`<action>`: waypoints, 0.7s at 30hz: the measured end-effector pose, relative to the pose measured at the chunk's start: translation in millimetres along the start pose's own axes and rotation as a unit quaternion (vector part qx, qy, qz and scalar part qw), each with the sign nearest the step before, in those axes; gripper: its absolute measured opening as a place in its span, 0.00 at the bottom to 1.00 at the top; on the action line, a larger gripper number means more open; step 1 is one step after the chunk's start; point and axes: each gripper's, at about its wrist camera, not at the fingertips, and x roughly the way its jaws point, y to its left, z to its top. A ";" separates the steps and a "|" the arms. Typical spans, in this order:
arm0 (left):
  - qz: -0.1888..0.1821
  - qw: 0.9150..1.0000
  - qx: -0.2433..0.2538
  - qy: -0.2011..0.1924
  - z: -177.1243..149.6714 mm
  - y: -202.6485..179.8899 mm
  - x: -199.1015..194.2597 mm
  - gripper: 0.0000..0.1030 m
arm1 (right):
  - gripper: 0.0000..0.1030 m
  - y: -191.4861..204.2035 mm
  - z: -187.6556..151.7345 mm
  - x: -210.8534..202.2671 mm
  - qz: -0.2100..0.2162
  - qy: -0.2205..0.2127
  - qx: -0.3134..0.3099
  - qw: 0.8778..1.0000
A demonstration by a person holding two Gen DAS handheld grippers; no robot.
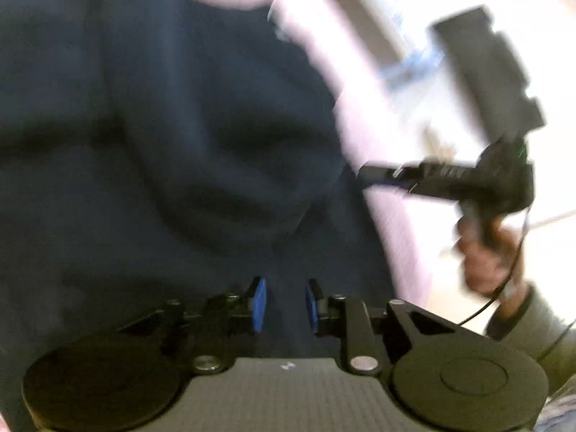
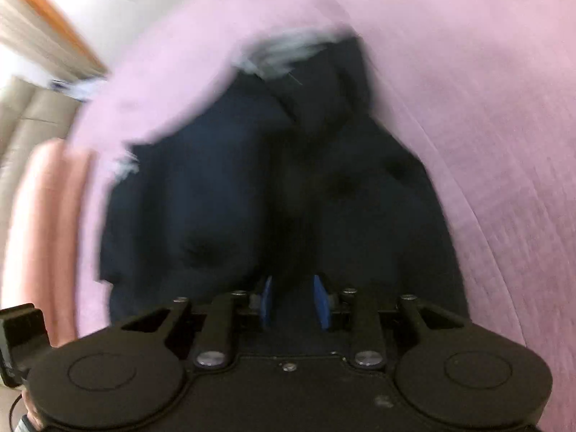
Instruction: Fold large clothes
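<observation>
The left tool [image 1: 284,304] stands low in the left wrist view, its two blue pads [image 1: 260,304] parted with a clear gap between them. Dark cloth fills that gap from behind, but the pads do not press on it, so this tool is spread and pinches nothing. Ahead of it the dark navy garment [image 1: 172,136] covers most of the picture, rumpled into soft folds with a deep crease near its middle. It lies on a pale pink cover [image 1: 363,118] that shows as a curved band along the top and down the right side. Farther right, the right tool [image 1: 363,172] reaches in sideways, its tip at the garment's right edge; blur hides whether it touches the cloth. A hand [image 1: 486,252] grips its handle, with a grey sleeve [image 1: 540,324] below and a thin black cable hanging from it. The bright room behind is smeared by motion.

In the right wrist view the right tool [image 2: 293,302] sits at the bottom centre, blue pads [image 2: 267,300] apart and dark fabric visible in the gap. Nothing is caught between them, so this tool too is spread. The navy garment [image 2: 216,187] stretches away from the fingers toward the top of the picture, narrowing to a bunched end where a greyish-white patch [image 2: 288,50] shows, too blurred to make out. The pink cover [image 2: 468,126] surrounds the garment on the left, top and right. At the lower left edge a black block of the other device [image 2: 21,327] pokes in.
</observation>
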 end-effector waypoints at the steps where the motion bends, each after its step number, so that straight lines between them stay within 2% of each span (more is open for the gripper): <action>1: 0.002 0.999 0.004 -0.035 7.9 -5.6 -11.2 0.33 | 0.50 16.1 4.3 -4.5 0.011 -0.021 -0.025 0.999; 3: 0.001 0.997 -0.003 -0.083 23.3 -7.5 -18.4 0.34 | 0.50 48.2 11.3 1.2 0.019 -0.039 -0.070 0.997; 5: 0.009 0.993 -0.037 -0.110 34.0 2.6 -10.5 0.33 | 0.50 75.9 11.9 17.1 0.012 -0.022 -0.106 0.994; 6: 0.020 0.993 -0.049 -0.107 28.7 9.8 -7.7 0.33 | 0.60 81.8 16.3 34.6 0.003 -0.013 -0.118 0.993; 7: 0.039 0.993 -0.060 -0.095 27.2 19.1 3.6 0.32 | 0.65 84.8 15.5 50.8 -0.012 0.001 -0.128 0.992; 8: 0.073 0.992 -0.073 -0.071 22.2 28.1 21.3 0.25 | 0.63 84.2 12.0 67.9 -0.035 0.021 -0.135 0.990; 9: 0.104 0.989 -0.085 -0.053 13.7 36.2 37.5 0.14 | 0.60 79.9 6.0 84.6 -0.068 0.048 -0.141 0.986; 10: 0.104 0.988 -0.096 -0.062 3.6 44.3 43.2 0.06 | 0.59 73.0 -1.4 100.9 -0.087 0.079 -0.146 0.982; 12: 0.054 0.982 -0.157 -0.091 -12.6 62.4 36.3 0.06 | 0.59 72.4 -11.4 104.1 -0.085 0.060 -0.169 0.980; 13: 0.028 0.975 -0.194 -0.105 -20.6 68.3 27.3 0.06 | 0.59 76.9 -11.7 99.8 -0.088 0.058 -0.183 0.978; 15: 0.013 0.971 -0.192 -0.138 -30.7 60.6 8.1 0.15 | 0.58 88.6 -8.8 79.6 -0.078 0.047 -0.192 0.977; 17: 0.013 0.972 -0.172 -0.156 -42.4 47.1 -11.7 0.27 | 0.58 100.8 -7.9 55.5 -0.039 0.014 -0.202 0.979; 18: 0.013 0.973 -0.172 -0.154 -48.5 43.5 -17.5 0.27 | 0.55 108.7 -7.8 47.7 -0.028 -0.002 -0.208 0.978; 19: 0.014 0.973 -0.172 -0.152 -53.8 40.8 -21.3 0.28 | 0.47 120.6 -7.1 45.9 -0.027 -0.013 -0.217 0.976; 20: 0.021 0.974 -0.170 -0.147 -61.8 38.4 -25.4 0.28 | 0.14 128.3 -8.8 46.3 -0.032 -0.016 -0.228 0.973; 21: 0.032 0.974 -0.172 -0.141 -64.2 32.6 -22.3 0.28 | 0.00 138.2 -13.4 58.0 -0.043 -0.013 -0.235 0.971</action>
